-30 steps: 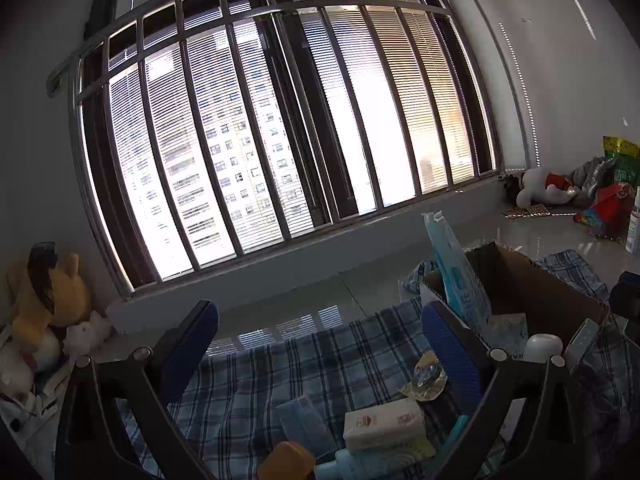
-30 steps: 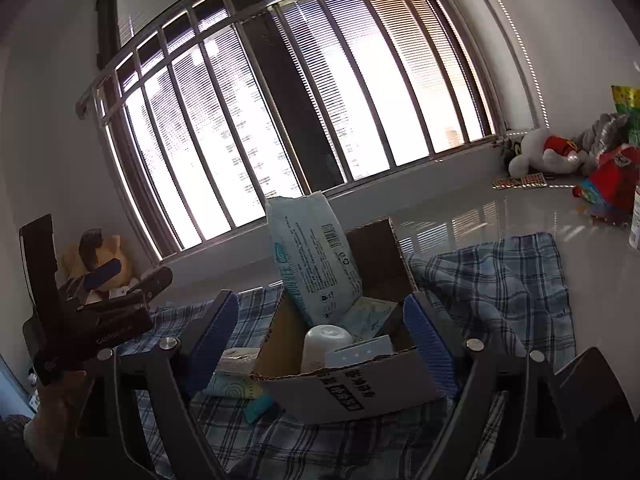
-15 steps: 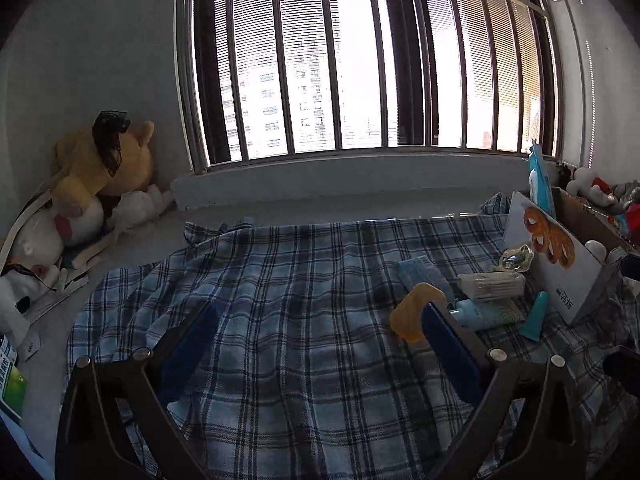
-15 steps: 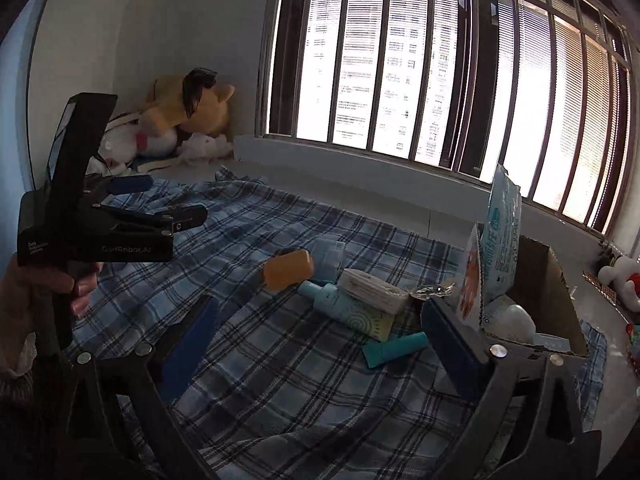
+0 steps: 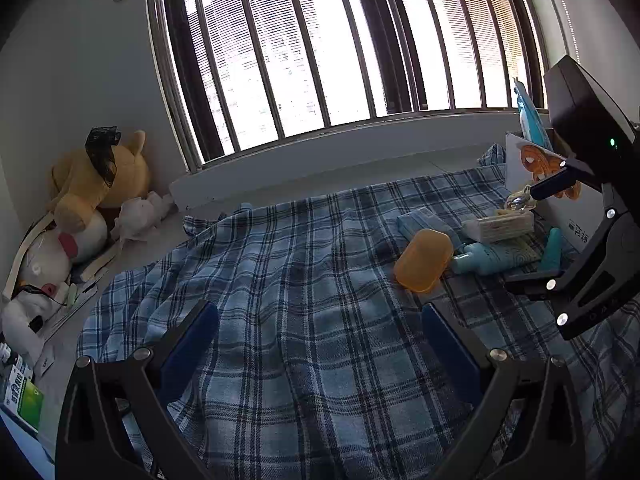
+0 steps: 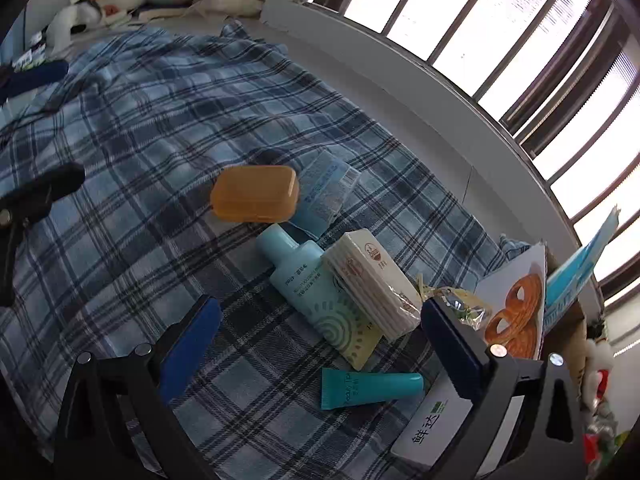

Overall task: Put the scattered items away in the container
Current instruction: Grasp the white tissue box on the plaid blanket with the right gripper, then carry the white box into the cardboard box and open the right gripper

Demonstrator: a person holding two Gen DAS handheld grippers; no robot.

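Several items lie on the plaid blanket point(image 5: 304, 280) beside the cardboard box point(image 6: 516, 312): an orange soap case point(image 6: 255, 193), a blue wipes packet point(image 6: 326, 192), a light blue bottle point(image 6: 316, 288), a cream packet point(image 6: 370, 284), a teal tube point(image 6: 372, 387) and a small clear-wrapped item point(image 6: 460, 306). My right gripper point(image 6: 320, 316) is open and points down over the bottle and cream packet, touching nothing. My left gripper point(image 5: 316, 320) is open over bare blanket, left of the orange case point(image 5: 423, 260). The right gripper point(image 5: 524, 236) shows at that view's right edge.
A tall blue pack point(image 6: 580, 272) stands in the box. Plush toys point(image 5: 92, 184) and papers crowd the floor by the left wall. A barred window point(image 5: 340, 40) and sill run along the blanket's far side. Small boxes point(image 5: 20, 396) lie at the near left.
Both views swung from the window and box down to the blanket. The right gripper rolled, dropped over the pile of items, and came into the left wrist view.
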